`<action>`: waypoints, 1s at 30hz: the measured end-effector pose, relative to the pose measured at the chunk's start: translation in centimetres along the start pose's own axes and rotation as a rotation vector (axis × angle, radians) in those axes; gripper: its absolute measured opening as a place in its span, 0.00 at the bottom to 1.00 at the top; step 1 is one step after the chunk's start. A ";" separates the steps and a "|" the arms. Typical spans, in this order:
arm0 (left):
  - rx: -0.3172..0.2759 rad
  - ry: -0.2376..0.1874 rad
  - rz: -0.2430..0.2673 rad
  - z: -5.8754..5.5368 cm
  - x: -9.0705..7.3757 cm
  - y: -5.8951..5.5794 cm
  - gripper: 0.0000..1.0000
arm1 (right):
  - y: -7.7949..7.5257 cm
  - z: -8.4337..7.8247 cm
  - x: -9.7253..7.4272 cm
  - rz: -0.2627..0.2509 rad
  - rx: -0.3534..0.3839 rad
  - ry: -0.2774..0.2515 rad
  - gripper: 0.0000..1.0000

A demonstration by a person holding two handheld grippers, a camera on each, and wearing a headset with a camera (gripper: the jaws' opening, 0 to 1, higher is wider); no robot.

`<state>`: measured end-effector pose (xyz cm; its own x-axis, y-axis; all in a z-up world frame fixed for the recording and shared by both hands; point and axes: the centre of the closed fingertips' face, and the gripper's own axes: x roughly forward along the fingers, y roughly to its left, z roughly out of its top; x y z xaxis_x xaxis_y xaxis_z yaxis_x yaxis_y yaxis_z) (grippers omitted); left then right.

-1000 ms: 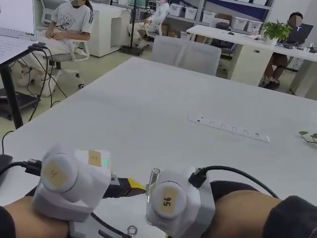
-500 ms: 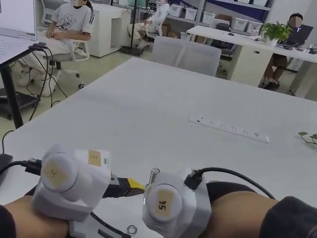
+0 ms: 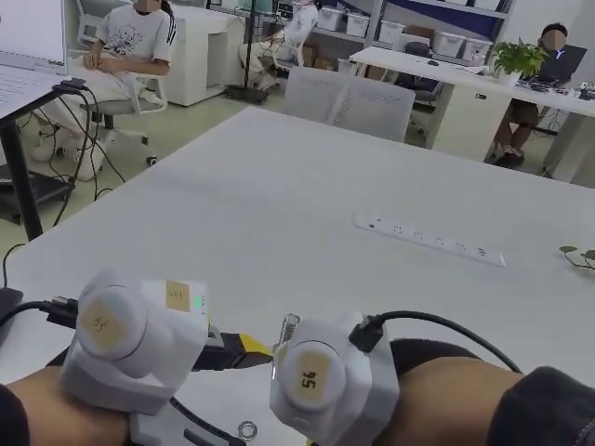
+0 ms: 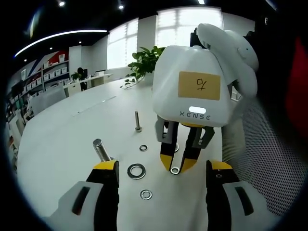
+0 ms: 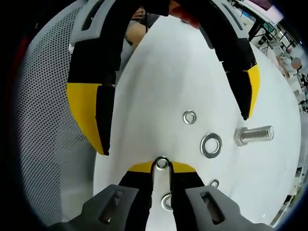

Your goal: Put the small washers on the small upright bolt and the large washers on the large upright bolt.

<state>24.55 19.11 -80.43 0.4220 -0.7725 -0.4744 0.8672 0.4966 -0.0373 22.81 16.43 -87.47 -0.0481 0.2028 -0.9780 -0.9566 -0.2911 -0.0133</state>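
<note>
Right claw is pinched nearly closed on a small washer, right down at the white counter. Over the last second its housing dipped a touch lower and rolled a bit in the head view, while everything else sat put. I read that as it settling its grip, so the lift over to the small bolt is probably next.

Left claw hangs wide apart, holding nothing, just beside the large bolt. Both bolts look bare — a large washer and loose small washers lie on the counter near them.

Room-wise: power strip farther out on the counter, people seated at desks, a potted plant.
</note>
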 end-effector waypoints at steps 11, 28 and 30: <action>-0.004 0.004 -0.001 -0.1 0.0 0.0 0.73 | -0.2 -0.3 -0.3 0.002 0.020 -0.013 0.14; -0.002 0.016 -0.012 -0.3 0.2 -0.3 0.73 | -2.0 -2.7 -2.9 -0.057 0.119 -0.046 0.14; 0.000 0.017 -0.013 -0.3 0.2 -0.3 0.73 | -2.3 -3.0 -3.3 -0.066 0.133 -0.051 0.14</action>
<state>24.25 18.91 -80.78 0.4059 -0.7722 -0.4888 0.8727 0.4864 -0.0436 26.02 13.62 -84.86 0.0047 0.2657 -0.9641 -0.9876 -0.1502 -0.0462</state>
